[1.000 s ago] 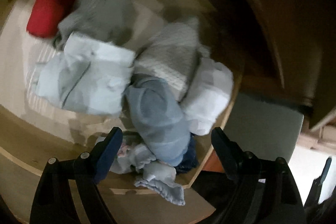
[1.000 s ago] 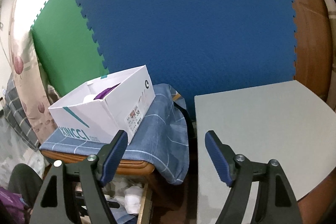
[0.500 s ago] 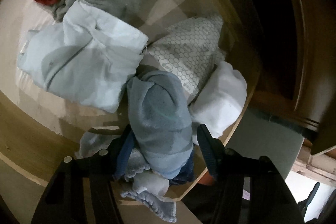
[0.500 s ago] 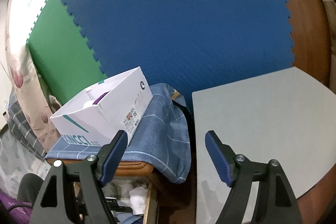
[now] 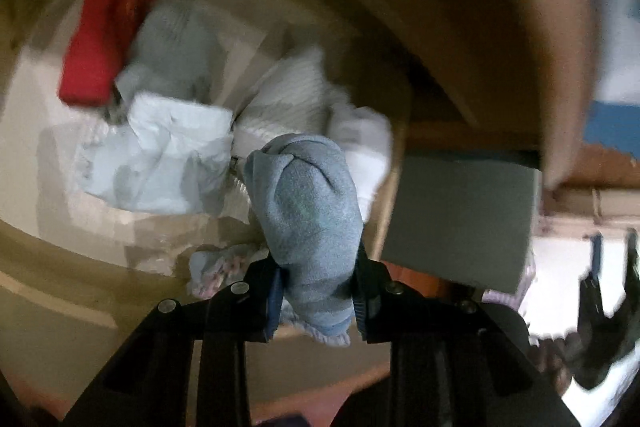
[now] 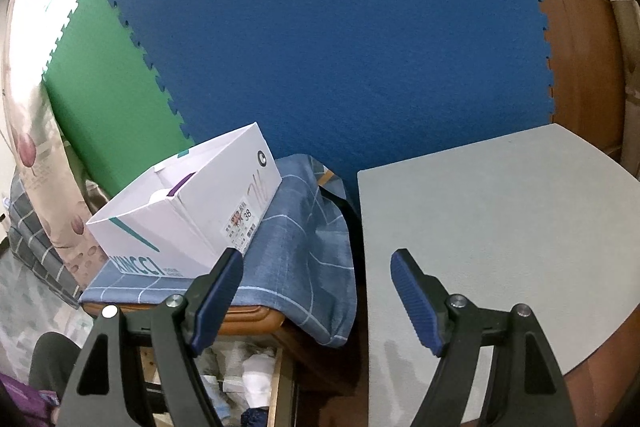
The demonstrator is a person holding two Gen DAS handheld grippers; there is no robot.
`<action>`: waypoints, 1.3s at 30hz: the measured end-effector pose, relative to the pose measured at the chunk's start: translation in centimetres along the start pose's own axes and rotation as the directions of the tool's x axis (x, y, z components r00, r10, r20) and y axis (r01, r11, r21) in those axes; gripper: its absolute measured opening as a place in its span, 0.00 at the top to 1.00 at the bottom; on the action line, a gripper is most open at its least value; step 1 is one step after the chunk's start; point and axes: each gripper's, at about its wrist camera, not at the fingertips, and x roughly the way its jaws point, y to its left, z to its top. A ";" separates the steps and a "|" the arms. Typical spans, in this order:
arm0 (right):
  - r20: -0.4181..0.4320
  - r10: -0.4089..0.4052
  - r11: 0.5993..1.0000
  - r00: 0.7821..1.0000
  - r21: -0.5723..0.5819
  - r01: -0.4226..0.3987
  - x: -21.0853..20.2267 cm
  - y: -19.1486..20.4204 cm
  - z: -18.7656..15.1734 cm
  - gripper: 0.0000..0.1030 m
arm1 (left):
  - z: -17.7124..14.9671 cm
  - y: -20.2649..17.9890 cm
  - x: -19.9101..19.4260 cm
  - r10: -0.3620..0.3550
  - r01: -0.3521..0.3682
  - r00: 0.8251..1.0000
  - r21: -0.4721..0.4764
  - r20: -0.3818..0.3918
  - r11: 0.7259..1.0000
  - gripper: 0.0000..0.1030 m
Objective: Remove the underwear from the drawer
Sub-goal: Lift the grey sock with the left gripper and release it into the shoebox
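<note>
My left gripper [image 5: 316, 291], jaws closing, pinches the rolled grey-blue underwear [image 5: 310, 211] above the drawer [image 5: 384, 215]. Beyond lie a pale blue bundle [image 5: 160, 155], white rolls [image 5: 360, 143] and a red garment [image 5: 108, 39]. My right gripper [image 6: 316, 291] gapes, holding nothing, before a bare grey tabletop [image 6: 500, 211] and shoebox [image 6: 188, 203].

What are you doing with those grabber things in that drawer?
A person is pulling underwear out of a drawer with two hand-held grippers. The left gripper has its jaws closing on a rolled blue-grey bundle; the pads press its sides. Other folded clothes lie in the drawer, like a red piece and a pale blue one. The right gripper is open and empty, near a grey table and a white shoebox.
</note>
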 end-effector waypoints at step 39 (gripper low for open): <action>-0.008 -0.043 0.996 0.999 -0.084 0.042 0.4 1.8 -0.1 0.24 | 14.5 -18.1 -22.5 0.040 -0.350 0.848 0.502 0.528 0.791 0.74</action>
